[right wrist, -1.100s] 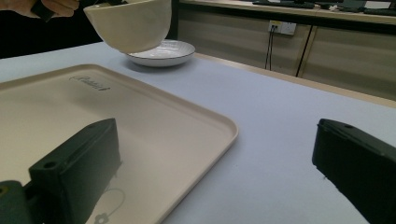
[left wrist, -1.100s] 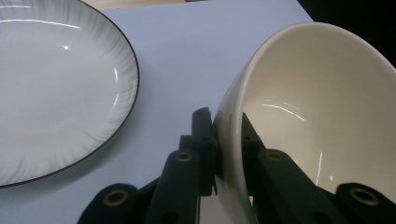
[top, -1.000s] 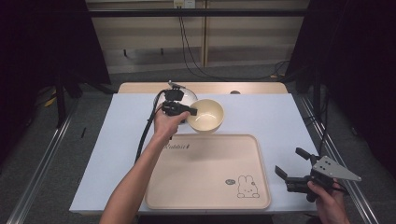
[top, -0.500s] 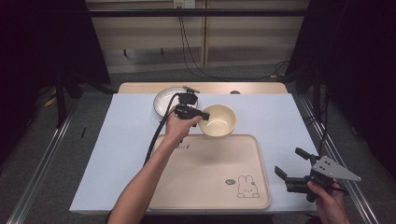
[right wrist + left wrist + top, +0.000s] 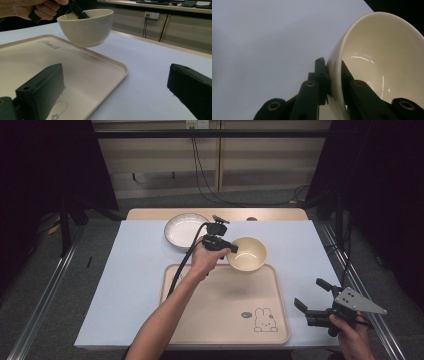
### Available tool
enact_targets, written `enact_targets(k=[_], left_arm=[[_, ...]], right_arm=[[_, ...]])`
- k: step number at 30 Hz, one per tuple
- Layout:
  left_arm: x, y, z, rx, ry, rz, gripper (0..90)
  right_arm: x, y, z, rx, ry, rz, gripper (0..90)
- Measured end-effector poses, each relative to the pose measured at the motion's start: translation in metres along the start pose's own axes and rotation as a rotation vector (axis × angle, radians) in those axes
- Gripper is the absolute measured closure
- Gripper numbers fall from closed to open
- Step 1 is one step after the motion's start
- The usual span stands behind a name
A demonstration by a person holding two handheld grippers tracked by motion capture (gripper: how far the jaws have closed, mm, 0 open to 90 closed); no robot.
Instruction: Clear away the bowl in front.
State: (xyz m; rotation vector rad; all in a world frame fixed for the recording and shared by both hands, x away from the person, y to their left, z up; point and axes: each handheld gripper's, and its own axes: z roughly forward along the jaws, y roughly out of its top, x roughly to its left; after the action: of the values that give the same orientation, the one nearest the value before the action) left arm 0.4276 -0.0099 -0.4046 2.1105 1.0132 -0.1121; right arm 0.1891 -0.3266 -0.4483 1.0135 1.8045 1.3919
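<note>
The counter (image 5: pixel 125 285) is draped in pale blue, and the big cream tray (image 5: pixel 220 320) sits at its near middle, bunny mark toward the near right corner. Beyond the tray's far left corner rests a white plate (image 5: pixel 182 229). Now the cream bowl (image 5: pixel 248 253): it's in the air over the tray's far edge, toward its right end, clear of the surface. The left claw (image 5: pixel 231 247) is clamped on its rim, one jaw inside, one outside, bowl hanging just right of it. Off the tray's near right corner, the right claw (image 5: pixel 312 297) hovers spread wide, holding nothing, well apart from the bowl. The left is plainly nearer.
</note>
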Motion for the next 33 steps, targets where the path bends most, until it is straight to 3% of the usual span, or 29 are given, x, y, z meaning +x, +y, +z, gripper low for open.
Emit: enact_targets(k=[8, 11, 12, 20, 32, 33], left_arm=[[-0.011, 0.001, 0.017, 0.029, -0.016, 0.024, 83.3], [-0.016, 0.000, 0.024, 0.029, -0.013, 0.009, 83.3], [-0.017, -0.001, 0.026, 0.047, -0.012, 0.029, 83.4], [-0.029, -0.003, 0.043, 0.073, -0.032, 0.041, 83.3], [-0.030, -0.006, 0.060, 0.109, -0.036, 0.052, 83.3], [-0.031, -0.007, 0.063, 0.096, -0.037, 0.039, 83.3]], right_arm=[[0.000, 0.000, 0.000, 0.003, 0.008, 0.004, 0.7], [0.000, 0.000, 0.001, 0.003, 0.008, 0.004, 0.7], [0.000, 0.000, 0.001, 0.003, 0.006, 0.005, 0.7], [0.000, 0.000, 0.001, 0.002, 0.005, 0.004, 0.7], [0.000, -0.001, 0.001, 0.002, 0.007, 0.003, 0.7], [0.000, -0.001, 0.001, 0.003, 0.005, 0.003, 0.7]])
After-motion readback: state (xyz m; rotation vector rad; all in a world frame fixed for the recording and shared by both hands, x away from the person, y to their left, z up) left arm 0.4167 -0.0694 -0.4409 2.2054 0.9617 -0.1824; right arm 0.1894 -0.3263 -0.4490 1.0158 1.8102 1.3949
